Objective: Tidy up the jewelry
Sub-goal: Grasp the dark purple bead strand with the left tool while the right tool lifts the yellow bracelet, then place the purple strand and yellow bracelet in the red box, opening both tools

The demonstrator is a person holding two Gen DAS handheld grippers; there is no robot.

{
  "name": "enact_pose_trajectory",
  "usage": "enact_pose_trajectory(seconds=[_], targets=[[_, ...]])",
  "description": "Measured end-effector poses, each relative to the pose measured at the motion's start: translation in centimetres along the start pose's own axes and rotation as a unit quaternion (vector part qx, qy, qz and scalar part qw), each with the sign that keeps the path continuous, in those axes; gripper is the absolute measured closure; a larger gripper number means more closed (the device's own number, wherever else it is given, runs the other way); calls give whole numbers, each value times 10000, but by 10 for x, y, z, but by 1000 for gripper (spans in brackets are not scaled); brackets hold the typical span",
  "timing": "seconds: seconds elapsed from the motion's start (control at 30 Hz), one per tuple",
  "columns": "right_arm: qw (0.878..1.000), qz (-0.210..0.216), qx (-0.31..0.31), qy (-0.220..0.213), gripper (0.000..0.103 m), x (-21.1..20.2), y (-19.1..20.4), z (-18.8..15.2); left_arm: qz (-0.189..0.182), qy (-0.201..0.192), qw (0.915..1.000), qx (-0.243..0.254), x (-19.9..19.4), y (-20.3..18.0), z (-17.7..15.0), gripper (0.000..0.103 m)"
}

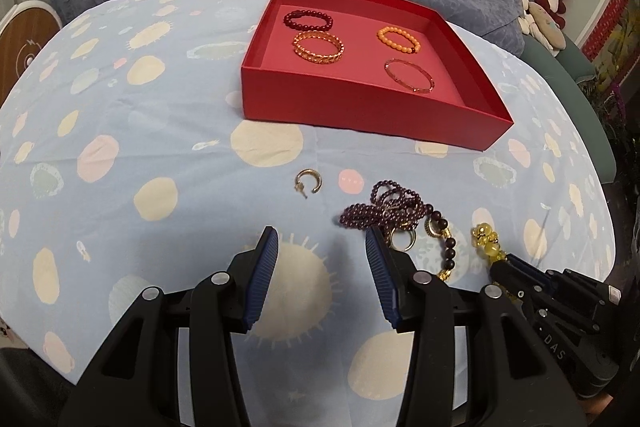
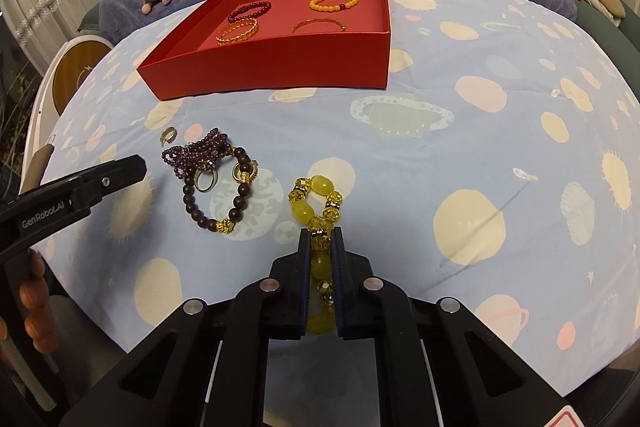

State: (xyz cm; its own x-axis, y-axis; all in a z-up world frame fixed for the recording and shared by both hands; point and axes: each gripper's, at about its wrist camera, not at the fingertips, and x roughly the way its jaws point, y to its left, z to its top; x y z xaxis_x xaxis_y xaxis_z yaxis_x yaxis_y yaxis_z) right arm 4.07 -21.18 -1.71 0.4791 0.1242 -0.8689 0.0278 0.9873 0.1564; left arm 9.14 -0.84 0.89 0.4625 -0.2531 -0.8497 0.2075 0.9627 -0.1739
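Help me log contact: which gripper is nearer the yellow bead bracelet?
Right. The right gripper is shut on the yellow bead bracelet; the left gripper stands open beside it, over bare cloth.

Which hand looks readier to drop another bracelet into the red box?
The right. Its claw is already shut on the yellow bracelet, while the left claw hangs open over bare cloth, holding nothing.

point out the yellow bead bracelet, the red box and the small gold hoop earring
yellow chunky bead bracelet (image 2: 318, 187), right wrist view, on the big oval bead at its far end
red open cardboard box (image 1: 360, 107), left wrist view, on its near outer wall
small gold hoop earring (image 1: 316, 177), left wrist view, on the hoop's right curve
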Motion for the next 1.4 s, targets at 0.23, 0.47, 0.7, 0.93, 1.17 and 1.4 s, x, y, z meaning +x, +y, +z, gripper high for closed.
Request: enact_pose_trajectory(seconds=[0.23,0.47,0.7,0.93,1.17,1.4], targets=[[9999,87,124,43,94,1,-3,3,-420,10,9986,321,15,-6,11,60],[9996,144,235,61,94,4,-6,5,-756,137,9956,531,29,-14,13,74],[9996,131,227,65,94,3,-4,6,-829,94,9946,625,21,-22,7,91],[9995,189,230,-43,94,-8,-1,5,-859,89,9956,358,6,-22,-4,100],[9988,290,173,-354,94,-36,7,10,-844,1,9961,243,-21,-22,-7,100],[9976,320,197,-575,94,-59,11,20,-872,-136,9960,157,-48,-15,0,100]])
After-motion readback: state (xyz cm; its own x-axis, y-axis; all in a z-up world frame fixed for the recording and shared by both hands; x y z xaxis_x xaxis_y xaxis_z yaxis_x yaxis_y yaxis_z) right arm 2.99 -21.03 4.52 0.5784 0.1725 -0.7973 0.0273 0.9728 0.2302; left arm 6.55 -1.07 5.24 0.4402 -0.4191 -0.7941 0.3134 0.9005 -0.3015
